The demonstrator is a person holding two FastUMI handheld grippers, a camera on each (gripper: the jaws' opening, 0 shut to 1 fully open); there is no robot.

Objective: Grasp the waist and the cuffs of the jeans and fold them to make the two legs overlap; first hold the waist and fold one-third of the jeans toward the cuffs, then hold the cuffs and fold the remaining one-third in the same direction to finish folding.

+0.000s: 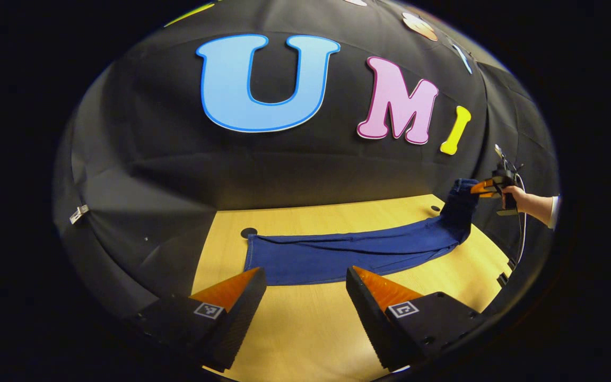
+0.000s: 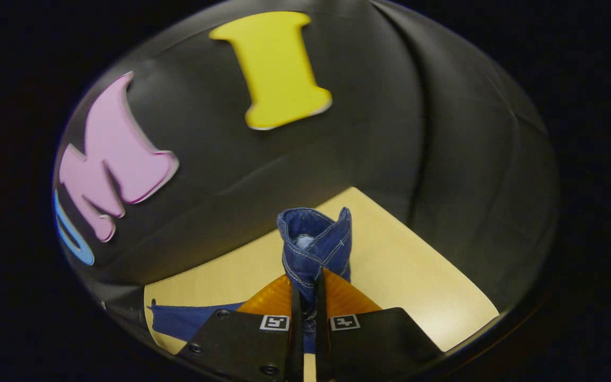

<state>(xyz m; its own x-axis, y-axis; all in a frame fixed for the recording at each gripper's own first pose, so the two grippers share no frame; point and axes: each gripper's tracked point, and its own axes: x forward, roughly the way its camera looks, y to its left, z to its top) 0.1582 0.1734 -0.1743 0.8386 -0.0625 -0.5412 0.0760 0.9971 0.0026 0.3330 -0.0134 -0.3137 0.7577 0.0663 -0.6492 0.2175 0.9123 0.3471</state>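
Note:
The blue jeans (image 1: 337, 252) lie lengthwise across the wooden table (image 1: 305, 334), the legs laid one on the other. Their right end rises off the table to my right gripper (image 1: 479, 188), held by a hand (image 1: 528, 201) at the far right. In the right gripper view that gripper (image 2: 305, 278) is shut on a bunched, stitched end of the jeans (image 2: 313, 239), which sticks up above the fingers. My left gripper (image 1: 304, 270) is open, hovering just short of the near edge of the jeans, close to their left end, with nothing between its fingers.
Two small dark holes (image 1: 249, 232) (image 1: 435, 208) mark the tabletop near the booth's wall. Bare wood (image 2: 406, 265) stretches beyond the raised end. A cable (image 1: 520, 233) hangs below the hand at the table's right edge.

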